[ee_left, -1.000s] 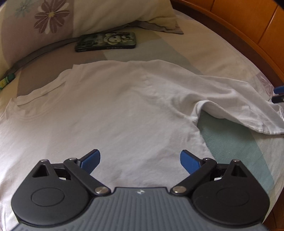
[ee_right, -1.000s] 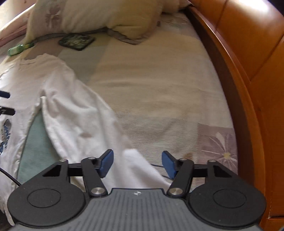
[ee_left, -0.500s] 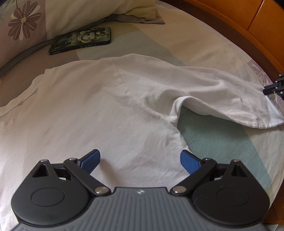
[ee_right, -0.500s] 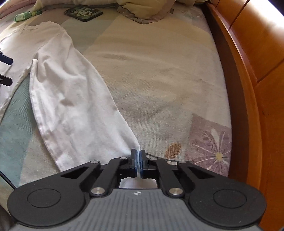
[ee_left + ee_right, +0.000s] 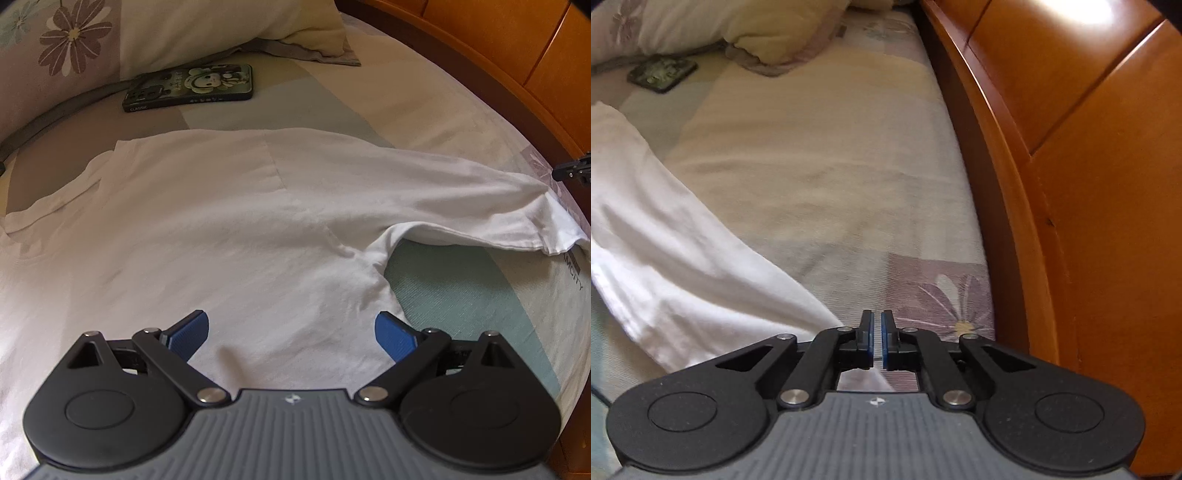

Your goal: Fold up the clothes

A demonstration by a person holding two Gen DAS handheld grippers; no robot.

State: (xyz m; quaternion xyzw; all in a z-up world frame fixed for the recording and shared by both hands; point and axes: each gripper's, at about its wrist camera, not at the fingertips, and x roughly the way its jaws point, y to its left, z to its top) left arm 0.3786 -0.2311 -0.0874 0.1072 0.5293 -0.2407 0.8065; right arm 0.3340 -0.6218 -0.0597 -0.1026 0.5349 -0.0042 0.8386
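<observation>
Well left of the wooden bed frame (image 5: 1071,221), hovering with left gripper (image 5: 291,328) wide open over the flat white T-shirt (image 5: 221,240); beside that frame, pinching 1 sleeve (image 5: 683,277) corner in the closed right gripper (image 5: 877,339), likely slipping or dragging the unpinned body if tugged.

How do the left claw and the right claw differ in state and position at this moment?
The left claw is wide open, its blue pads spread apart; the right claw is shut, pads nearly touching. The left claw hovers over the body of the white T-shirt gripping nothing; the right claw pinches the cuff end of the shirt's sleeve near the wooden bed frame. Both share black linkages and blue pads.
</observation>
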